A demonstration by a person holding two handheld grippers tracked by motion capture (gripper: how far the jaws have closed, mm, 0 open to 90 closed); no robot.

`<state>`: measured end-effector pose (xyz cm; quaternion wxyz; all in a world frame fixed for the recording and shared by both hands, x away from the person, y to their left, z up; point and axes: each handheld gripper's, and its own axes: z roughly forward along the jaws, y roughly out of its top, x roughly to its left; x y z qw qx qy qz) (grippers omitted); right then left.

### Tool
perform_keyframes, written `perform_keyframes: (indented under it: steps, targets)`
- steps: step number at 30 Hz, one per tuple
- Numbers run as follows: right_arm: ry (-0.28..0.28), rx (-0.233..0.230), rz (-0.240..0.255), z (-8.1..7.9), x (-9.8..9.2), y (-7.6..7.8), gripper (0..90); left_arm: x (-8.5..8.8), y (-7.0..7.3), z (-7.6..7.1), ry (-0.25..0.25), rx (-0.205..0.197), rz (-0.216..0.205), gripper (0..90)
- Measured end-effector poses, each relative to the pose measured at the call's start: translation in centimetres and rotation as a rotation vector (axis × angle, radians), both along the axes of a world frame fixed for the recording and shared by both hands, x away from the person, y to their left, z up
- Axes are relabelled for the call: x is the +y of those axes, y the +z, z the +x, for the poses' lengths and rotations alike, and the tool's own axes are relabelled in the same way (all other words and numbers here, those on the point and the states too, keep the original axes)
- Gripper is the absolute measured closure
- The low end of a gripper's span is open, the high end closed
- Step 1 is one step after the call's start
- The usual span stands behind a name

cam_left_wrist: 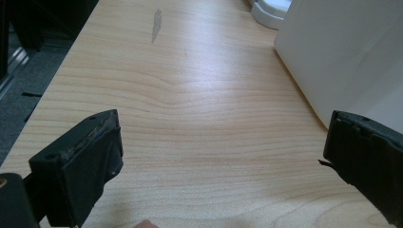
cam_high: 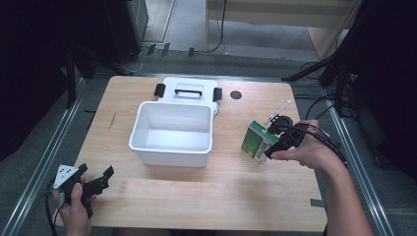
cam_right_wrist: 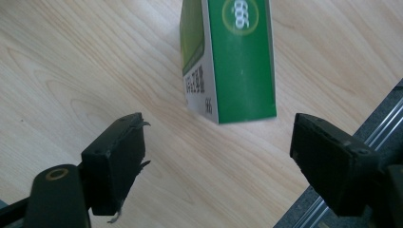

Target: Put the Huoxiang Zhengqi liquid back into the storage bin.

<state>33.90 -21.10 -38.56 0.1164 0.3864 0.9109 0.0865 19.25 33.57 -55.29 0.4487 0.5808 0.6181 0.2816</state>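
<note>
Centrally on the wooden table (cam_high: pixel 162 194) stands an open white bin (cam_high: pixel 171 133), its lid (cam_high: pixel 188 90) lying flat behind it and touching its far wall, which leaves the inside free to receive something. To the right of the bin, apart from it, sits a small green and white box (cam_high: pixel 257 141), tilted with one edge on the table. The right gripper (cam_high: pixel 275 142) is held just beside this box, on its right; in the right gripper view its jaws stand wide apart with the box (cam_right_wrist: pixel 233 61) ahead of them and not yet between them, a posture that suggests an approach for a grasp. The left gripper (cam_high: pixel 96 179) rests low at the near left corner of the table, well apart from the bin; in the left gripper view its jaws are spread wide over bare wood, with the bin's white wall (cam_left_wrist: pixel 351 52) at the right. Held there, it seems to wait, perhaps to steady the bin.
</note>
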Motion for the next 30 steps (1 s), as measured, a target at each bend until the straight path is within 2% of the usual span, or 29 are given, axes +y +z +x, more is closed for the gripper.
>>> perform_keyframes:
  steps: [10, 15, 20, 27, 30]
  targets:
    - [0.012, 0.001, -0.022, 1.6, 1.7, 0.5, 20.3, 0.0, 0.0, 0.0, -0.005, 0.005, 0.000, 0.0]
    - [0.016, -0.003, -0.031, 2.2, 2.3, 0.4, 23.8, 0.0, 0.0, 0.1, -0.007, 0.006, 0.000, 0.0]
    - [0.009, 0.004, -0.046, 3.1, 2.8, -0.1, 29.3, 0.1, 0.0, 0.1, -0.008, 0.008, -0.001, 0.0]
    - [-0.025, 0.039, -0.035, 4.6, 2.9, -1.2, 33.4, 0.1, 0.0, 0.1, -0.011, 0.007, -0.006, 0.0]
    - [-0.037, 0.059, -0.019, 5.0, 2.9, -1.5, 48.8, 0.1, 0.0, 0.1, -0.012, 0.007, -0.009, 0.0]
